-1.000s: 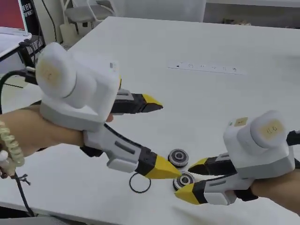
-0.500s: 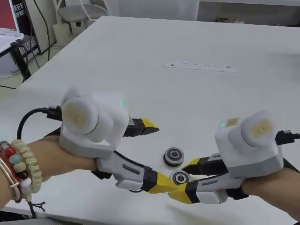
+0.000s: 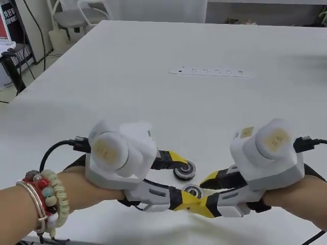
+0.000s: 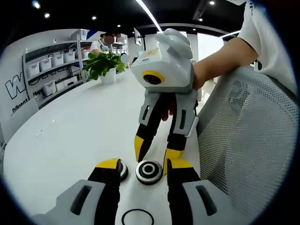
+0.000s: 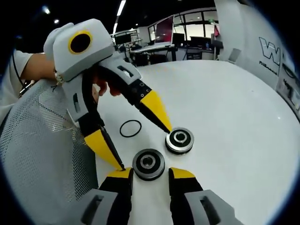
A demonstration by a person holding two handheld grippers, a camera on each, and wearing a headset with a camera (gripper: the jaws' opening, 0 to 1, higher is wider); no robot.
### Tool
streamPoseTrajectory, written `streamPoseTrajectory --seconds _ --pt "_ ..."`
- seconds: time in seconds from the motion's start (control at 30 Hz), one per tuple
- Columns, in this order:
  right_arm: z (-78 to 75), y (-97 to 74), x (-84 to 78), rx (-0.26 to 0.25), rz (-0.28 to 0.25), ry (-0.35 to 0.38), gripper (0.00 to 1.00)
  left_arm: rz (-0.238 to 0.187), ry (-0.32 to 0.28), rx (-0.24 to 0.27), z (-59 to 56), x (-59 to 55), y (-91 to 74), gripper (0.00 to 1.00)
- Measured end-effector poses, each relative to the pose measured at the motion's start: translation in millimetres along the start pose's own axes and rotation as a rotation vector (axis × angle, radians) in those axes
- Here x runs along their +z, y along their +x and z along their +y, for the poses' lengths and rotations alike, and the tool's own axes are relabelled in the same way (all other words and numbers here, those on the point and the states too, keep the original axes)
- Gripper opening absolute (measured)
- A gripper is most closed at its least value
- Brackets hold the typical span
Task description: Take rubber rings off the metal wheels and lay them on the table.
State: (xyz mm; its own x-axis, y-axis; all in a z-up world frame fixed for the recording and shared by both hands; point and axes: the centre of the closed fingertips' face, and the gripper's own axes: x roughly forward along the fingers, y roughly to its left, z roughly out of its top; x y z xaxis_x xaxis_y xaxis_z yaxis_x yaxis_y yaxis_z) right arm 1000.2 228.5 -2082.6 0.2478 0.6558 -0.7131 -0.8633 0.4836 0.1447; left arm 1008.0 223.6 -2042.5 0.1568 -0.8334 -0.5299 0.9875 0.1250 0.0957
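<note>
Metal wheel [image 5: 148, 164] lying flat on the white worktop [image 3: 153, 76], with jaws reaching in from both sides.
The right gripper [image 5: 151, 174] and the facing left gripper [image 4: 145, 164] each straddle it with jaws wide apart, neither clamped on it. A second wheel [image 5: 179, 140] sits just beside it, and a loose rubber ring [image 5: 130, 128] lies near.

left gripper [image 4: 145, 165]: white and grey body, black jaws, yellow tips. right gripper [image 5: 151, 174]: same colours. nearer metal wheel [image 5: 148, 163] and farther metal wheel [image 5: 179, 140]: silver centres, black rims. loose rubber ring [image 5: 130, 128]: black. table [image 3: 153, 76]: plain white. wrist beads [image 3: 45, 198]: red, pale green, cream. potted plant [image 4: 104, 65]: green.
</note>
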Motion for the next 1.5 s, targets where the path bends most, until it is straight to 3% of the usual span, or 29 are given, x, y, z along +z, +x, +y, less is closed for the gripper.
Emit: streamPoseTrajectory --seconds 0.13,0.23,0.37,0.53,0.67,0.77,0.83,0.87,1.1,1.23,1.33,1.5 --pt "0.6 -0.3 -2.7 0.006 0.009 -0.006 0.26 0.029 0.011 -0.006 -0.7 -9.5 5.7 0.27" --pt "1.0 -0.6 -3.0 0.009 0.012 -0.012 0.25 0.047 -0.028 0.010 2.0 -15.8 7.2 0.25" --pt "0.6 -0.3 -5.8 0.010 0.026 -0.029 0.23 0.041 -0.040 0.010 0.7 -15.4 7.4 0.16" --pt "0.4 -0.7 -4.9 0.015 0.019 -0.025 0.21 0.043 -0.061 0.001 -0.7 -18.3 10.3 0.13" --pt "-0.1 -1.4 -4.4 0.013 0.018 -0.040 0.20 0.040 -0.037 -0.008 -4.5 -17.3 10.7 0.08" --pt "-0.5 -3.8 -6.0 0.016 0.025 -0.049 0.17 0.037 -0.058 0.006 -2.7 -17.6 10.6 0.08" --pt "-3.1 -5.1 -12.5 0.002 0.063 -0.089 0.10 0.034 -0.053 0.010 -2.8 -17.7 10.4 0.08" --pt "-1.4 -4.3 -9.8 0.008 0.043 -0.081 0.08 0.030 -0.052 0.013 -2.7 -18.0 10.2 0.08" --pt "-6.6 -4.8 -10.7 -0.016 0.053 -0.084 0.00 0.022 -0.051 0.015 -2.9 -17.4 9.6 0.08" --pt "-8.5 -4.4 -10.8 -0.026 0.058 -0.043 0.00 0.022 -0.048 0.016 -3.0 -17.6 9.6 0.08" --pt "-11.5 -4.3 -12.5 -0.048 0.073 0.106 0.00 0.024 -0.049 0.017 -2.6 -17.7 10.0 0.08" --pt "-11.5 -3.6 -11.1 -0.067 0.095 0.085 0.00 0.027 -0.045 0.024 -2.1 -17.7 10.4 0.08"
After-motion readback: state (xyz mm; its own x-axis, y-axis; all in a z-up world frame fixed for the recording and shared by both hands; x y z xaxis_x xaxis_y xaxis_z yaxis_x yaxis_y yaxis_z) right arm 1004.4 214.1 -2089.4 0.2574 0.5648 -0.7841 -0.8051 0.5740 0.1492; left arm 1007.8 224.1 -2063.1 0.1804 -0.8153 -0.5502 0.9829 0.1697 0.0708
